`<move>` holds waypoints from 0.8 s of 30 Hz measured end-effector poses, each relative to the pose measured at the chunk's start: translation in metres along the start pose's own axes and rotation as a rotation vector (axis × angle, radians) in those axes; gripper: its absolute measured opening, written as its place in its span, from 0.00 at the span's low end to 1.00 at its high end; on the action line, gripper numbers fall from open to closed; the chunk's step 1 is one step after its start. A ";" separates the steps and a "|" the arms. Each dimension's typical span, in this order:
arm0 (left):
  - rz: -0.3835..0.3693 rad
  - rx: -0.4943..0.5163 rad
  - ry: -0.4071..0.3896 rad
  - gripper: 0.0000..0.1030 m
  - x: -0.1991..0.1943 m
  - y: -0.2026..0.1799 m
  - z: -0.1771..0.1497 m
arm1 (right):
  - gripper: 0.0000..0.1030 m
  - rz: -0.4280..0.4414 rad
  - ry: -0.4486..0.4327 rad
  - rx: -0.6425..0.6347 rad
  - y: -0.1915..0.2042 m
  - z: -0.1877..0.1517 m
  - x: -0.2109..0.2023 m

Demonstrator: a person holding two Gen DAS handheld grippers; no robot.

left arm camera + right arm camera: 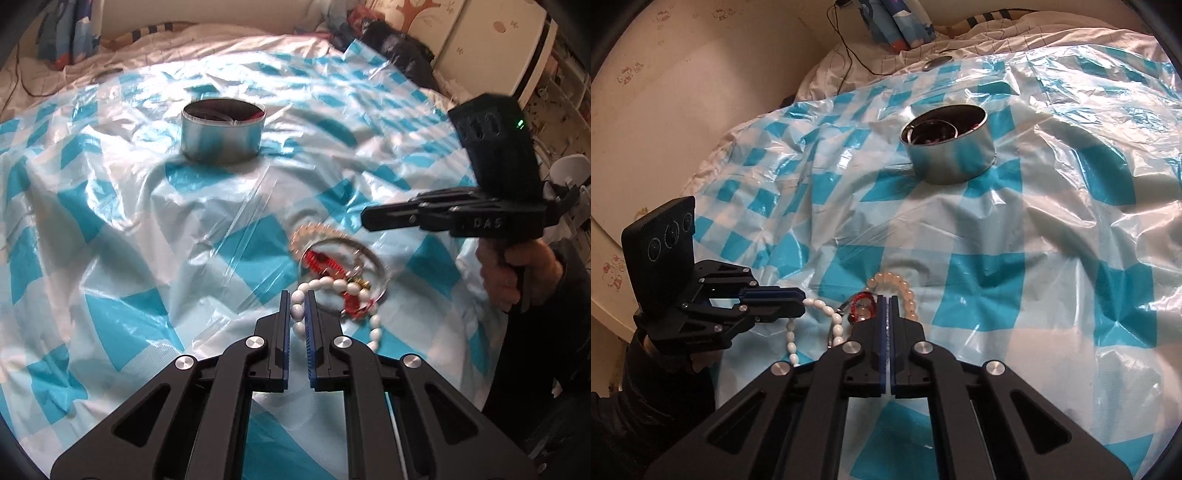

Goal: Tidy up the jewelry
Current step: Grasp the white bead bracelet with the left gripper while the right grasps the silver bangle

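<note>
Two claws at jewelry pile: left claw (298,301) clamps white bead strand (334,286); right claw (887,301) closed on silver bangle (839,306).

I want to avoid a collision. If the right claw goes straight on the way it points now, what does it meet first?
Probably the peach bead bracelet just ahead of the right claw, lying on the checked plastic sheet. The metal tin stands well beyond. Depth is uncertain.
</note>
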State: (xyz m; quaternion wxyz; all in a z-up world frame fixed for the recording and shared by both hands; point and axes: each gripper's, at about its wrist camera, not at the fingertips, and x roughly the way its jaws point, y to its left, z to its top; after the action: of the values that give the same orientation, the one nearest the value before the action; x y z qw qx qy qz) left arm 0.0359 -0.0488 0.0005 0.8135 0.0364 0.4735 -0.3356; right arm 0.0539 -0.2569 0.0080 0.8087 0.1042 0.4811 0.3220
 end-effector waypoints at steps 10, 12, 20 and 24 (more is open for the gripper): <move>0.008 -0.014 0.040 0.13 0.011 0.002 -0.002 | 0.02 0.009 0.044 0.015 0.001 -0.003 0.008; 0.006 0.001 0.043 0.20 0.013 -0.001 -0.003 | 0.04 0.002 0.059 0.015 0.003 -0.003 0.011; 0.025 0.018 0.053 0.07 0.015 -0.004 -0.004 | 0.10 -0.079 0.059 -0.090 0.017 -0.009 0.015; 0.022 0.018 0.035 0.06 0.009 -0.004 -0.003 | 0.09 -0.124 0.046 -0.171 0.026 -0.014 0.013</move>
State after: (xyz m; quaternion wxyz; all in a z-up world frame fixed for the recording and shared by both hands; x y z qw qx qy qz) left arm 0.0340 -0.0557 -0.0075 0.8083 0.0548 0.4842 -0.3304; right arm 0.0355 -0.2309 0.0041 0.8217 -0.0026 0.4759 0.3135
